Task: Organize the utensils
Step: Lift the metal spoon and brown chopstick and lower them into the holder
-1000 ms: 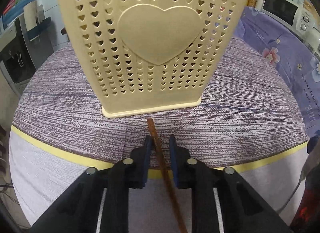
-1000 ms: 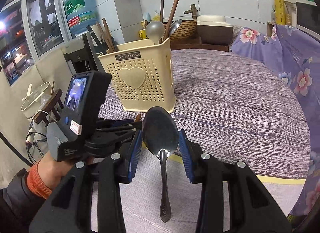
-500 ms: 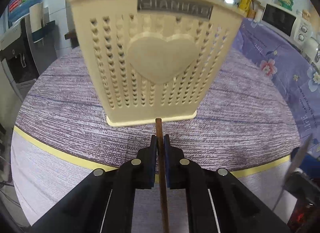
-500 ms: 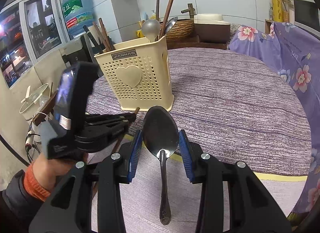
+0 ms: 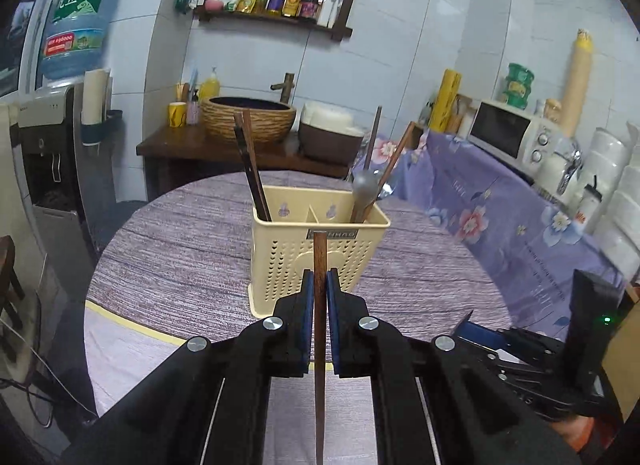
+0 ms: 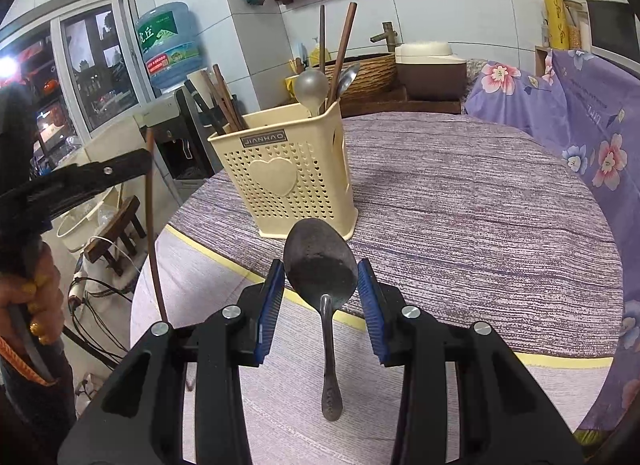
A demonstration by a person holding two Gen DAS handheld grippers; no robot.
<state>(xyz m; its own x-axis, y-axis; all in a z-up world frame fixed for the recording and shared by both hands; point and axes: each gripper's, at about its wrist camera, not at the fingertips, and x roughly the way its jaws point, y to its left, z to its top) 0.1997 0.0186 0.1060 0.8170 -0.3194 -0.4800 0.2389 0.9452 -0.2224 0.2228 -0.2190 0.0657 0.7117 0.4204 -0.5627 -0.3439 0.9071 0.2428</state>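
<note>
Your left gripper pinches a brown chopstick tight between its blue pads, holding it upright in the air on the near side of the cream holder, tip level with the rim. Your right gripper has its fingers spread around the spoon, which lies on the table just near of the holder. Chopsticks fill its left compartment, spoons and chopsticks its right.

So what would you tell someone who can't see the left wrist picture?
The left claw is shut on a brown chopstick, held up in front of a cream utensil holder on a purple table. The holder already has chopsticks and a spoon standing in it.
</note>
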